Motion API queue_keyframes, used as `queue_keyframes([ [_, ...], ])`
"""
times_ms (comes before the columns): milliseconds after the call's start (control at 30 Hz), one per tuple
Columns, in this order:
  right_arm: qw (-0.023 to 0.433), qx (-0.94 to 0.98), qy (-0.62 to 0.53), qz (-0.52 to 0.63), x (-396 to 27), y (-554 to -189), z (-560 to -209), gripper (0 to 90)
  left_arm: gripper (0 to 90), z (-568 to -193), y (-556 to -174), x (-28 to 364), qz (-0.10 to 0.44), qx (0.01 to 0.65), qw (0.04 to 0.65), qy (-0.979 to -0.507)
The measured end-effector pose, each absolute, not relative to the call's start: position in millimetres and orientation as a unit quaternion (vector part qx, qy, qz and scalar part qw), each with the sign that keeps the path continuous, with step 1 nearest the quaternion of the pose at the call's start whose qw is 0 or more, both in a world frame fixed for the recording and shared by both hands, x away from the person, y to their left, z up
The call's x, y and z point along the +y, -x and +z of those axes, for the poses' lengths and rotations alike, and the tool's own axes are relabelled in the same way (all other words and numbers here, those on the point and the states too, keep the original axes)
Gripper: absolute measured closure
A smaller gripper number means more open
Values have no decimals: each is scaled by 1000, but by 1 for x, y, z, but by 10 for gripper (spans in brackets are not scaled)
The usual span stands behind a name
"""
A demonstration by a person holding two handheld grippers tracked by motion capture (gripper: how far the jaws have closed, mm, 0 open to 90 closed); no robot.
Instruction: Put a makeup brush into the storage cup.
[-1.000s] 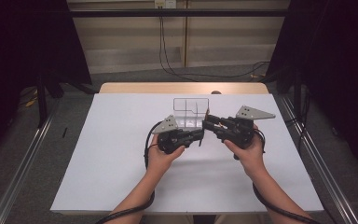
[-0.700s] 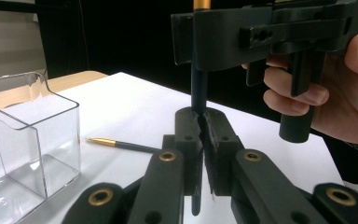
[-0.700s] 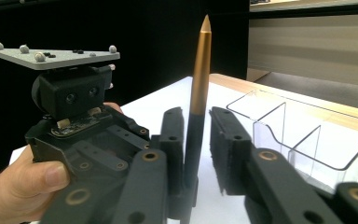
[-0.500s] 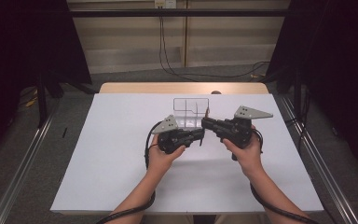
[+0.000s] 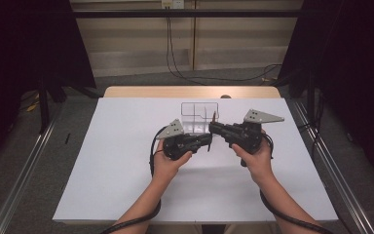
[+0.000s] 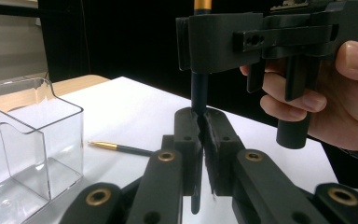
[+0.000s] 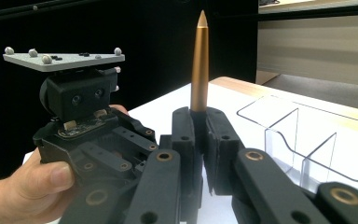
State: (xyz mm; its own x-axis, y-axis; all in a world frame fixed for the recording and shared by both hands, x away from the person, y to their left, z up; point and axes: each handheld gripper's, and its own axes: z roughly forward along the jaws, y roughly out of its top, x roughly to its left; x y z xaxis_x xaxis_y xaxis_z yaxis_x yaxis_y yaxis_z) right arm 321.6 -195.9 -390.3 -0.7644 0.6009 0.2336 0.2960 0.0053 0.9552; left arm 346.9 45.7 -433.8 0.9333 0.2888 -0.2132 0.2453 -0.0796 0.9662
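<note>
The jaws of the left gripper [image 6: 201, 116] are seen closed on the dark barrel of an upright pen [image 6: 198, 91], while the jaws of the right gripper [image 7: 200, 114] are clamped on its gold tapered end, which points to 12 o'clock. The pen is thus held off the table [image 5: 126, 161] between both grippers, above its middle. It is judged light, stiff and slick (round lacquer and metal can twist between flat pads), so it is best gripped squarely across the barrel, near the joint, and pulled straight along its axis. A second pen [image 6: 116, 148] lies at 9 o'clock of the left jaws; a clear divided box [image 5: 199, 113] stands at 12 o'clock.
</note>
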Motion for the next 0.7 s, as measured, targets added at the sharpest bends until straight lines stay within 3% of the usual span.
queue_keyframes([
  [467,129,696,-317,631,-199,-324,-390,831,639,-430,-345,51,29,171,652,-738],
  [700,133,697,-315,630,-200,-325,-390,831,425,-430,-345,56,36,166,658,-734],
])
